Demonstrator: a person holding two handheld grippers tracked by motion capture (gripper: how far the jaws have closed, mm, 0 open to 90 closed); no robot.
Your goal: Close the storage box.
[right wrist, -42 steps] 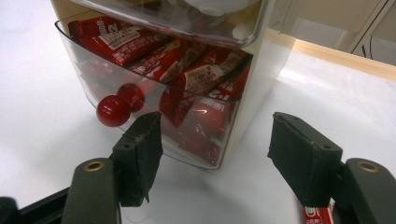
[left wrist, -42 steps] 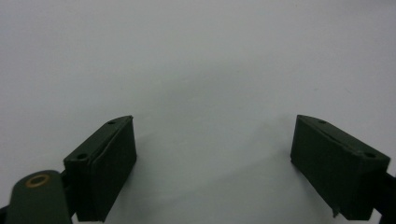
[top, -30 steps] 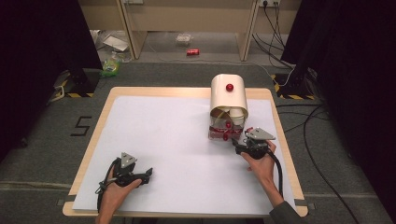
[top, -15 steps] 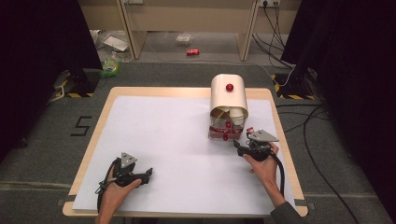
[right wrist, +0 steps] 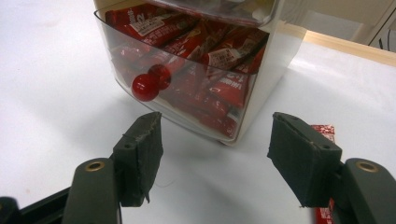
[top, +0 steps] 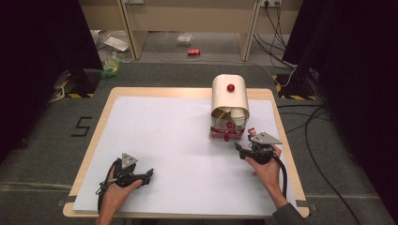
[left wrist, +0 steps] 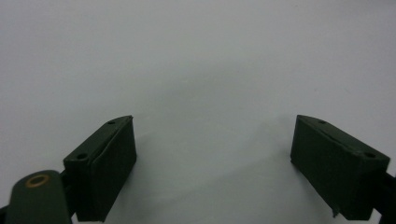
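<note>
The right tongs (top: pixel 241 152) are lying low over the tabletop (top: pixel 164 136), aiming at the clear drawer (right wrist: pixel 187 79) of the cream dispenser box (top: pixel 229 110), jaws spread with nothing between them. That one drawer, just ahead of them, is showing one red knob (right wrist: pixel 144 87) and many red packets (right wrist: pixel 219 58), too packed to count. One red packet (top: pixel 251 132) is lying just right of the box. The left tongs (top: pixel 148 174) are resting well apart from the box, near the tabletop's front edge, spread and empty.
</note>
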